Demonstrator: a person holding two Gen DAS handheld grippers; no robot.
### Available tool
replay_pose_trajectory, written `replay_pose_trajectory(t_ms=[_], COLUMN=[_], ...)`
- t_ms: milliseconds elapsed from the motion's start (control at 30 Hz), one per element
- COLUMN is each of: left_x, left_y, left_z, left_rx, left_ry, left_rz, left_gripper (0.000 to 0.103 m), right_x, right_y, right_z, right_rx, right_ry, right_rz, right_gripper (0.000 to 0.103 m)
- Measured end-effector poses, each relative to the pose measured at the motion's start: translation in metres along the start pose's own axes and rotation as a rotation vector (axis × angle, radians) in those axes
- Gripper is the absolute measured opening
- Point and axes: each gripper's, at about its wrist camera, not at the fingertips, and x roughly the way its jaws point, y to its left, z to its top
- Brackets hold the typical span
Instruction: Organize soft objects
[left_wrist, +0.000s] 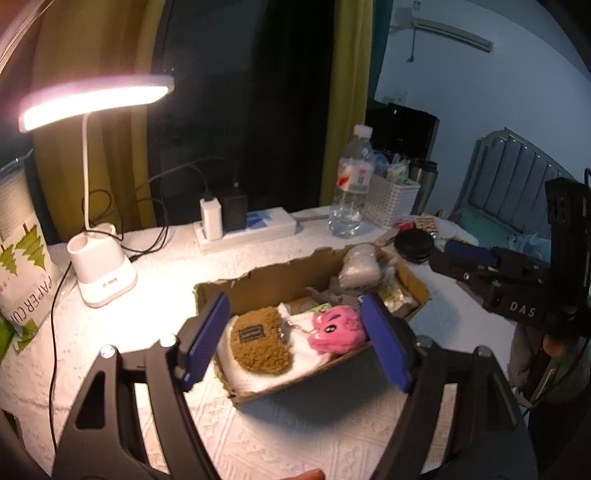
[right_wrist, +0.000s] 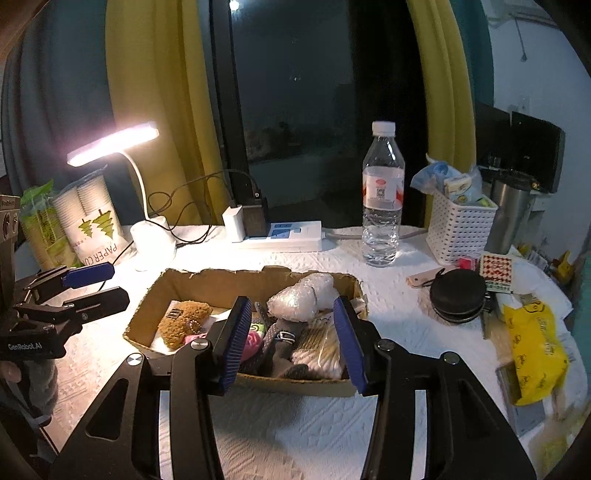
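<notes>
A shallow cardboard box (left_wrist: 258, 280) (right_wrist: 192, 284) lies on the white table cover. It holds a brown fuzzy pouch (left_wrist: 260, 341) (right_wrist: 183, 321), a pink plush keychain (left_wrist: 338, 328) (right_wrist: 255, 341), a bubble-wrap bundle (left_wrist: 360, 266) (right_wrist: 303, 297), a grey knit item (right_wrist: 282, 339) and a pack of cotton swabs (right_wrist: 319, 356). My left gripper (left_wrist: 295, 339) hovers open above the box's near end, nothing between its blue pads. My right gripper (right_wrist: 291, 343) hangs open over the box's near edge, empty. Each gripper shows in the other's view, the right one (left_wrist: 498, 273) at the right, the left one (right_wrist: 88, 284) at the left.
A lit desk lamp (left_wrist: 103, 273) (right_wrist: 151, 240) stands at the left, with a paper cup pack (left_wrist: 22, 258) (right_wrist: 88, 225). Behind the box are a power strip (left_wrist: 251, 229) (right_wrist: 280, 236), a water bottle (left_wrist: 351, 184) (right_wrist: 382, 199) and a white basket (right_wrist: 458, 229). A black round case (right_wrist: 458, 295) and yellow bag (right_wrist: 535, 347) lie right.
</notes>
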Motion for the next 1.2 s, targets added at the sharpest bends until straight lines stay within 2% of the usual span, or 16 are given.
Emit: replay_pose_trajectory(t_ms=[67, 267, 333, 367, 833, 1200], left_x=[-0.007, -0.034, -0.043, -0.049, -0.105, -0.136], left_y=[-0.004, -0.016, -0.02, -0.022, -0.041, -0.049], left_z=[0.001, 0.005, 0.006, 0.007, 0.016, 0.02], left_rx=[0.008, 0.033, 0.038, 0.04, 0.051, 0.07], left_ry=[-0.015, -0.063, -0.08, -0.091, -0.179, -0.237], left_rz=[0.003, 0.01, 0.004, 0.0, -0.024, 0.0], left_gripper=[0.076, 0.078, 0.091, 0.093, 0.093, 0.093], right_x=[-0.008, -0.036, -0.047, -0.051, -0.121, -0.149], right_y=[0.001, 0.007, 0.01, 0.011, 0.029, 0.04], right_z=[0.0, 0.003, 0.004, 0.005, 0.016, 0.018], right_rx=[-0.001, -0.007, -0.009, -0.009, -0.041, -0.062], right_ry=[-0.01, -0.049, -0.062, -0.068, -0.162, -0.202], right_rz=[-0.007, -0.028, -0.037, -0.042, -0.085, -0.104], right_gripper=[0.056, 0.063, 0.063, 0.064, 0.071, 0.072])
